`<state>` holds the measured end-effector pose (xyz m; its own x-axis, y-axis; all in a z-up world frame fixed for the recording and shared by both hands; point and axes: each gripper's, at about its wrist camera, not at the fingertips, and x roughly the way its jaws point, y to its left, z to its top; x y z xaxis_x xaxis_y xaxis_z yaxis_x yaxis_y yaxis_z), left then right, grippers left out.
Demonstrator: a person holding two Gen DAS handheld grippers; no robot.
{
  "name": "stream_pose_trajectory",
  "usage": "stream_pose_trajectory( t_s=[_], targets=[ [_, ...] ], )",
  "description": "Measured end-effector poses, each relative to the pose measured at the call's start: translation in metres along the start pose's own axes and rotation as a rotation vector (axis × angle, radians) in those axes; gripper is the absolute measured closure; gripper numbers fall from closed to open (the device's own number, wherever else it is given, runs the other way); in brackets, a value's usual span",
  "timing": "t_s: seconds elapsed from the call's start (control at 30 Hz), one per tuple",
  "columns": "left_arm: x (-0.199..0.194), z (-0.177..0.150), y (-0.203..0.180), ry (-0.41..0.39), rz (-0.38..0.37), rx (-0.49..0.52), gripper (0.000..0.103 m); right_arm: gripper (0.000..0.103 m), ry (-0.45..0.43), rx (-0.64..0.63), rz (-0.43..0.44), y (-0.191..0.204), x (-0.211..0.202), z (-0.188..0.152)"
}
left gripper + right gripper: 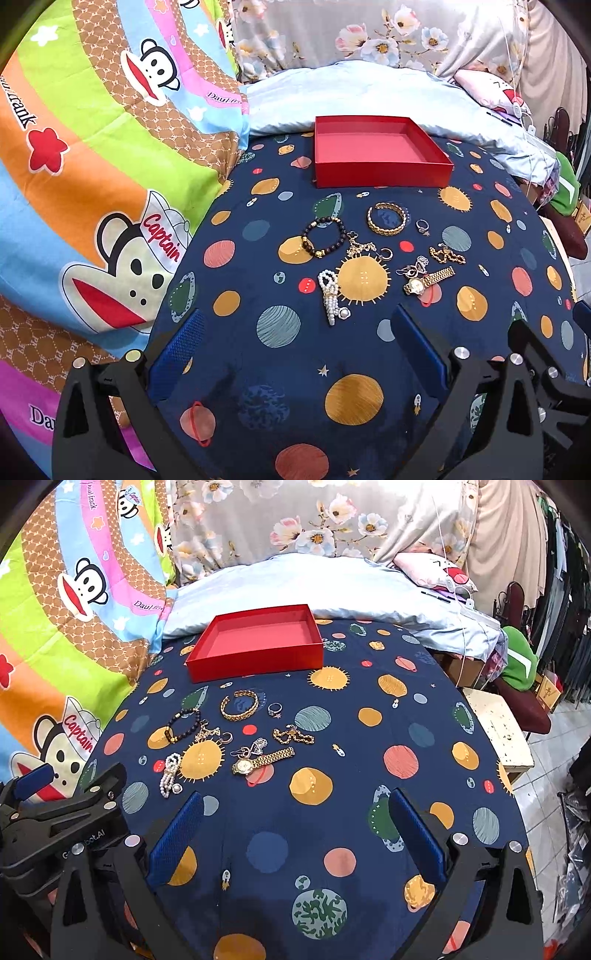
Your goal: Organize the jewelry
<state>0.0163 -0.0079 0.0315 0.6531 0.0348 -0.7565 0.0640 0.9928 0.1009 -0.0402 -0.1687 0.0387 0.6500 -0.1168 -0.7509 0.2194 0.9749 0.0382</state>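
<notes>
1. At far left, a bright cartoon-monkey quilt (92, 155) lies beside the navy planet-print cloth (295, 369) that covers the bed.
2. The left gripper (299, 343) hovers low over the cloth, its blue fingers wide apart and holding nothing.
3. Just beyond it, a pearl bracelet (330, 295) lies nearest; a dark beaded bracelet (324, 236) sits farther back.
4. A small gold chain with a dark clover charm (360, 245) lies between the beaded bracelet and a gold hoop earring (386, 254).
5. A wide gold bangle (386, 218) rests behind these, near the front wall of an empty red box (380, 175), which sits at the back of the cloth.
6. Right of the bangle is a small silver ring (422, 225).
7. A gold watch (428, 280) lies in front, touching a tangled silver necklace (415, 267); a gold chain bracelet (447, 254) lies just behind.
8. The right gripper (295, 823) hovers over bare cloth to the right of the jewelry, fingers spread wide, empty.
</notes>
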Motion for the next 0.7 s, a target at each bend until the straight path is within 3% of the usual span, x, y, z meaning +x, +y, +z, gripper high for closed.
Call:
stream_pose_trajectory(
  t_s=[0.7],
  targets=[
    [0.018, 0.001, 0.006, 0.038, -0.002, -0.017, 0.005, 0.005, 0.019, -0.018, -0.012, 0.009, 0.013, 0.004]
  ],
)
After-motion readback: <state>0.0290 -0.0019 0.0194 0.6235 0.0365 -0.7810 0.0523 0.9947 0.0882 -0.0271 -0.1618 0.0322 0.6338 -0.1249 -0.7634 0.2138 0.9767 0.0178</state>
